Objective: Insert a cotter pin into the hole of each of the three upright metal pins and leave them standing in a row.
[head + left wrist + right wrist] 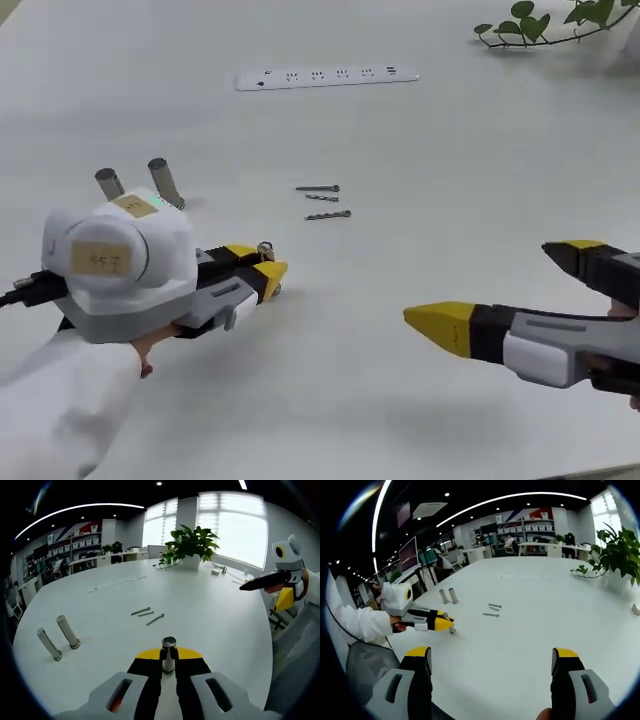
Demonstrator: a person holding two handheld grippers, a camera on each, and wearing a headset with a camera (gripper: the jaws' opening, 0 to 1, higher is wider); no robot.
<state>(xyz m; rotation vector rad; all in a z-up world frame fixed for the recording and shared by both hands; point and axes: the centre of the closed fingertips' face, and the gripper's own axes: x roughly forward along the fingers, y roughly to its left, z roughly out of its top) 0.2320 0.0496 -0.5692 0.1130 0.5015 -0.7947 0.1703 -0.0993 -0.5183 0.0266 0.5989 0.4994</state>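
Here the left gripper (264, 266) clamps a grey metal pin (168, 649); three thin cotter pins (322, 198) lie crosswise, ahead-left of the wide-open right gripper (488, 285).

Silver metal pins (163, 183), white table (420, 140), left gripper (266, 264) and right gripper (480, 284) black with yellow tips

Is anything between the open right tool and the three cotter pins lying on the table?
Nothing visible. Bare table lies between the right tool and the cotter pins; the left tool, shut on a metal pin, sits off to the side of that path.
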